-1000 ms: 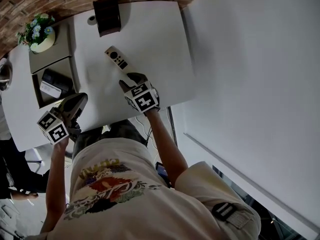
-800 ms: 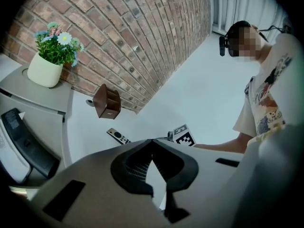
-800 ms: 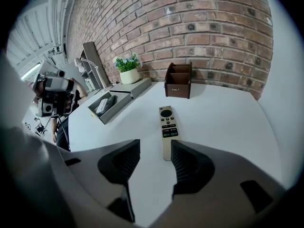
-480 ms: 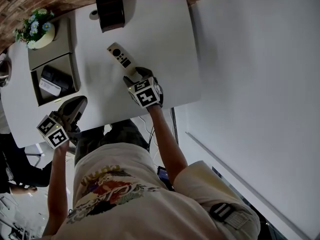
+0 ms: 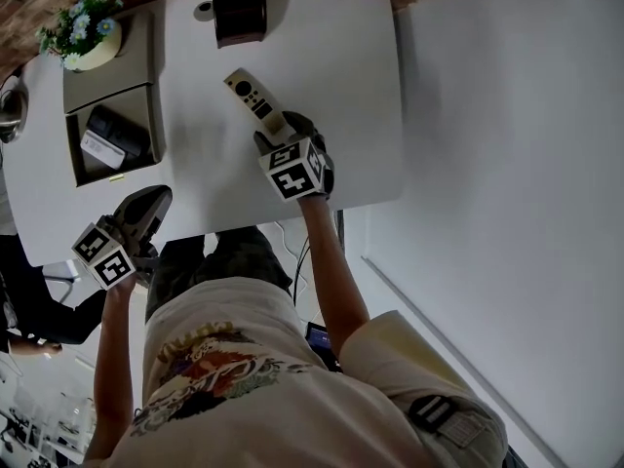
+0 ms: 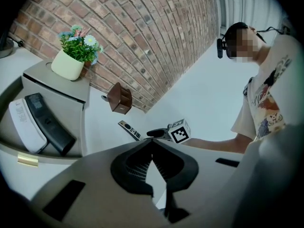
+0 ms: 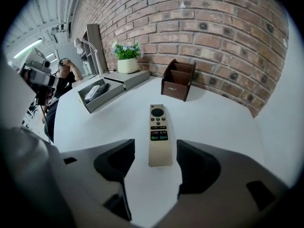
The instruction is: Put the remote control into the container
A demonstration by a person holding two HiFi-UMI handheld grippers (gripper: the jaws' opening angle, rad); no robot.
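Note:
A beige remote control (image 5: 255, 102) (image 7: 157, 132) lies flat on the white table (image 5: 331, 86). My right gripper (image 5: 283, 133) (image 7: 154, 161) points down at the remote's near end. Its jaws have just been opening and stand open on either side of that end, with the pads clear of it. The grey open container (image 5: 70, 154) (image 7: 102, 99) (image 6: 71, 106) sits at the table's left and holds a black remote (image 6: 47, 122) and a white device (image 6: 26, 125). My left gripper (image 5: 141, 208) (image 6: 152, 141) hovers at the table's front edge, shut and empty.
A brown wooden holder (image 5: 239, 3) (image 7: 178, 85) stands at the table's far edge behind the remote. A potted plant (image 5: 86, 32) (image 6: 78, 51) rests on a grey box beyond the container. A brick wall backs the table. A seated person is at the left.
My right gripper has come forward and down to the remote's near end, which now lies between its jaws. The left gripper has stayed by the table's front edge.

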